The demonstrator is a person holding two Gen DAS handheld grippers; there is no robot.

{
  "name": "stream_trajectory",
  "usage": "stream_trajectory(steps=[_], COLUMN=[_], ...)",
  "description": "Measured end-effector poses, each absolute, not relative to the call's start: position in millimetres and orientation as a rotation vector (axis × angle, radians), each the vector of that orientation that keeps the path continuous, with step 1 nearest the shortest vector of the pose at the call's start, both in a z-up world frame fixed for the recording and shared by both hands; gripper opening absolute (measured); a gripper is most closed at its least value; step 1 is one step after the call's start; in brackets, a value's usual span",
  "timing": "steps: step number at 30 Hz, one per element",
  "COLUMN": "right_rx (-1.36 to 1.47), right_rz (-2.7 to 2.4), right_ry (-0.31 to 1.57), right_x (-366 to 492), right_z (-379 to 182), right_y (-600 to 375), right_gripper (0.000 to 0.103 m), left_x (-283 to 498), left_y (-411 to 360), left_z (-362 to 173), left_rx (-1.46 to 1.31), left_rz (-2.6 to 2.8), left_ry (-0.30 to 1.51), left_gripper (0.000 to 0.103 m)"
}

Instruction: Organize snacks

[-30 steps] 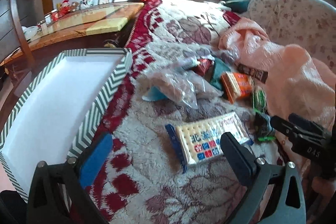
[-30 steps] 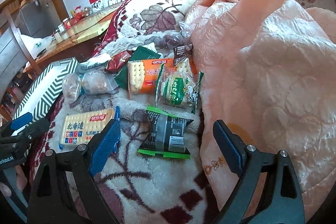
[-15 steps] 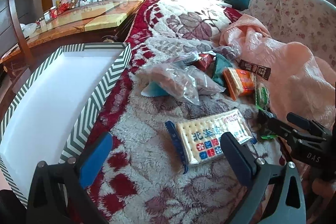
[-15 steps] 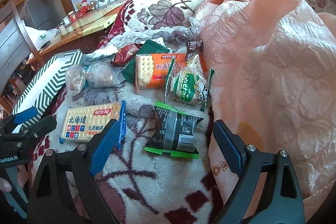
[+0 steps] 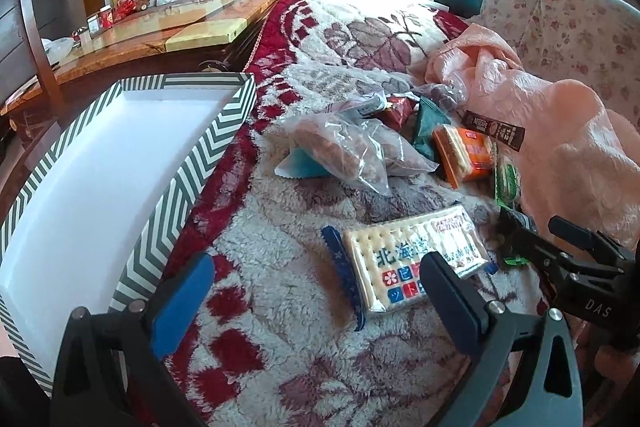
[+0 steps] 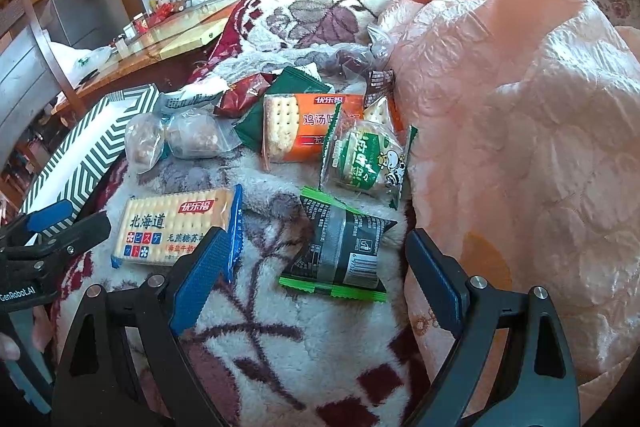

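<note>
Several snack packs lie on a fluffy red-and-white blanket. A blue-edged cracker pack (image 5: pixel 408 263) (image 6: pixel 176 223) lies nearest my left gripper (image 5: pixel 316 291), which is open and empty just before it. My right gripper (image 6: pixel 316 267) is open and empty, its fingers either side of a black pack with green ends (image 6: pixel 340 247). Beyond lie a green-and-white pack (image 6: pixel 364 159), an orange cracker pack (image 6: pixel 304 127) (image 5: pixel 464 151) and clear bags of pastries (image 5: pixel 340 147) (image 6: pixel 176 139). An empty white box with a chevron rim (image 5: pixel 192 163) (image 6: pixel 88 155) sits at the left.
A peach quilt (image 6: pixel 512 107) (image 5: pixel 560 131) is heaped on the right, against the snacks. A wooden table (image 5: pixel 160 31) stands behind the box. A brown sachet (image 5: pixel 496 129), a red pack (image 6: pixel 244 93) and a dark green pack (image 6: pixel 296 83) lie at the back of the pile.
Both grippers have moved slightly forward toward the snacks. The right gripper's fingers now flank the black pack more closely. Nothing was taken hold of.
</note>
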State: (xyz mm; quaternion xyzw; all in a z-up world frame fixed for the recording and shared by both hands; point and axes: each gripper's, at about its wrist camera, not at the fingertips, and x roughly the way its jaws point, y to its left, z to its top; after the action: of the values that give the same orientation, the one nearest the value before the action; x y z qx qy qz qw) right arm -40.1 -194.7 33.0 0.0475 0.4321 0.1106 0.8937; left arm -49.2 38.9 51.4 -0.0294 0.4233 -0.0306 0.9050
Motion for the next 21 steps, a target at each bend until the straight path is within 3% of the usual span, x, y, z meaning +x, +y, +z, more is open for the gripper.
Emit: stream_trajectory(steps=[11,21], right_rx=[0.094,0.109], right_rz=[0.235,0.243], right_ry=[0.918,0.919], right_x=[-39,-40], right_z=[31,35], right_y=[-193,-196], right_gripper=[0.091,0.091], left_x=[-35,29], left_y=[38,23], left_z=[54,59], left_rx=[-0.1,-0.138], left_rz=[-0.049,-0.015], left_ry=[0.894,0.928], left_gripper=[0.103,0.103])
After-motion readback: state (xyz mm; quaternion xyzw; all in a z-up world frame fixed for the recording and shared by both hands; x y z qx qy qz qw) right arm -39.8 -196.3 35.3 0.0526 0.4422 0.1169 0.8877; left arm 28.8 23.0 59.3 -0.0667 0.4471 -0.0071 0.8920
